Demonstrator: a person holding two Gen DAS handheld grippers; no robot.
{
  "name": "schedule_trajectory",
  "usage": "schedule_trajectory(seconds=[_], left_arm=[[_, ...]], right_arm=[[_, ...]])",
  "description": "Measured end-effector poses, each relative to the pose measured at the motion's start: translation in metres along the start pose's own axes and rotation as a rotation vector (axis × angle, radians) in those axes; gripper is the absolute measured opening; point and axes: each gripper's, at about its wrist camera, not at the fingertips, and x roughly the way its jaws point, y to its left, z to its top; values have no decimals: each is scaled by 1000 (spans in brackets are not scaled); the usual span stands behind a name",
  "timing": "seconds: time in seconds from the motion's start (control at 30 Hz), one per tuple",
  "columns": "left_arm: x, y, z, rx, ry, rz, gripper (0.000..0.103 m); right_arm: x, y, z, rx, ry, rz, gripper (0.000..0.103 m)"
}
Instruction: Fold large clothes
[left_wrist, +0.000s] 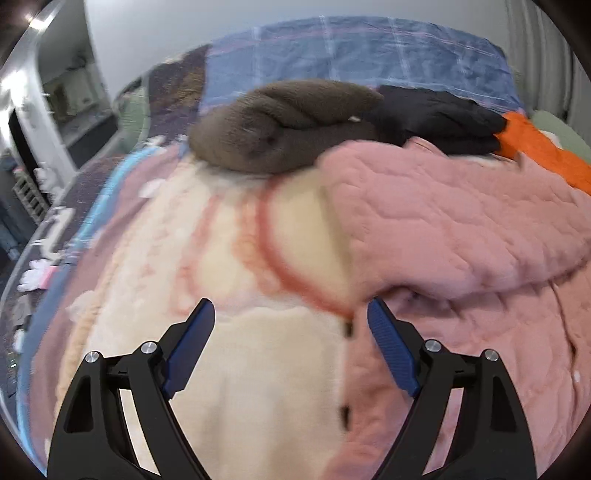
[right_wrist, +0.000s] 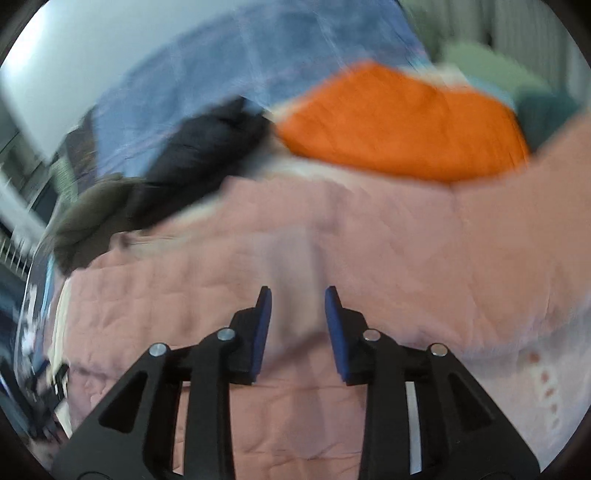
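Observation:
A large pink quilted garment (left_wrist: 443, 221) lies spread on a bed, one flap folded over itself. Its front edge with dark snaps (left_wrist: 347, 328) runs between my left fingers. My left gripper (left_wrist: 290, 304) hovers open and wide over that edge and the cream blanket (left_wrist: 258, 369), holding nothing. In the right wrist view the picture is blurred. The right gripper (right_wrist: 297, 291) hangs just above the pink garment (right_wrist: 258, 240), its blue pads (right_wrist: 263, 325) a little apart with only the fabric below showing in the gap.
Behind the pink garment lie a brown fleece bundle (left_wrist: 280, 125), a black garment (left_wrist: 436, 114) and an orange one (left_wrist: 543, 155), on blue plaid bedding (left_wrist: 351, 51). The bed's left edge drops to a dark patterned floor (left_wrist: 37, 258) with shelves beyond.

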Motion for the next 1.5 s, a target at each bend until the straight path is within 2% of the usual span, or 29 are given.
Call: schedule_trajectory(seconds=[0.03,0.1,0.13,0.17,0.2,0.23,0.27,0.33,0.37,0.43,0.47,0.5,0.53,0.6,0.63,0.7,0.83,0.87,0.9,0.97,1.0,1.07,1.13,1.2,1.23,1.27,1.3,1.37,1.5], left_arm=[[-3,3,1,-12,-7,21,84],[-15,14,8,-121,-16,-66,71],[-24,18,15,-208,-17,-195,60],[-31,14,23,-228,-27,-271,52],[-35,7,28,-213,-41,-301,49],[-43,-11,38,-153,-76,-317,49],[-46,-25,42,-101,-101,-314,49],[-43,-54,46,-1,-121,-331,49],[-30,-73,44,55,-95,-351,49],[-4,-90,36,99,-33,-343,49],[18,-98,25,122,15,-315,50],[31,-103,15,135,19,-301,52],[31,-104,7,130,-36,-296,52],[22,-104,8,134,-41,-291,53],[21,-104,8,135,-42,-291,53],[22,-104,5,131,-43,-294,54],[25,-102,1,135,-46,-286,55],[26,-102,-1,133,-48,-287,55],[25,-104,-1,132,-49,-288,55],[26,-106,1,132,-50,-289,55],[25,-107,3,132,-51,-288,55],[24,-108,3,134,-53,-286,55],[23,-108,3,133,-54,-285,55],[23,-108,3,132,-56,-286,55],[23,-108,3,133,-56,-286,55],[23,-108,3,132,-57,-286,55],[22,-108,3,131,-57,-287,55],[22,-107,3,128,-58,-289,55],[22,-106,3,123,-59,-295,55]], right_arm=[[-7,14,-3,-53,-25,32,32],[-5,33,-5,-122,-26,108,35],[5,43,-12,-138,10,158,43],[18,49,-18,-140,55,169,49],[45,53,-28,-129,140,130,51],[62,52,-35,-122,165,95,51],[73,54,-41,-125,151,78,52],[68,62,-47,-157,94,65,53],[64,64,-48,-166,95,65,53],[50,59,-45,-149,103,99,51],[37,48,-42,-108,98,125,46],[19,33,-37,-64,80,147,45],[6,19,-35,-34,50,139,45],[-26,-14,-29,17,-50,88,46],[-50,-46,-20,65,-135,26,45],[-84,-102,-7,193,-242,-68,46],[-147,-221,1,534,-394,-127,46],[-160,-247,0,603,-430,-128,43],[-170,-270,0,664,-454,-150,44],[-174,-303,1,745,-456,-206,57],[-174,-314,1,772,-452,-209,57],[-168,-334,-2,842,-442,-151,57],[-159,-342,-2,883,-444,-73,56],[-154,-344,5,887,-449,-37,28],[-153,-345,11,884,-447,-30,17],[-154,-340,11,887,-460,-43,12],[-159,-338,12,888,-483,-41,11],[-173,-312,23,832,-539,36,10],[-183,-217,55,572,-540,160,10]])
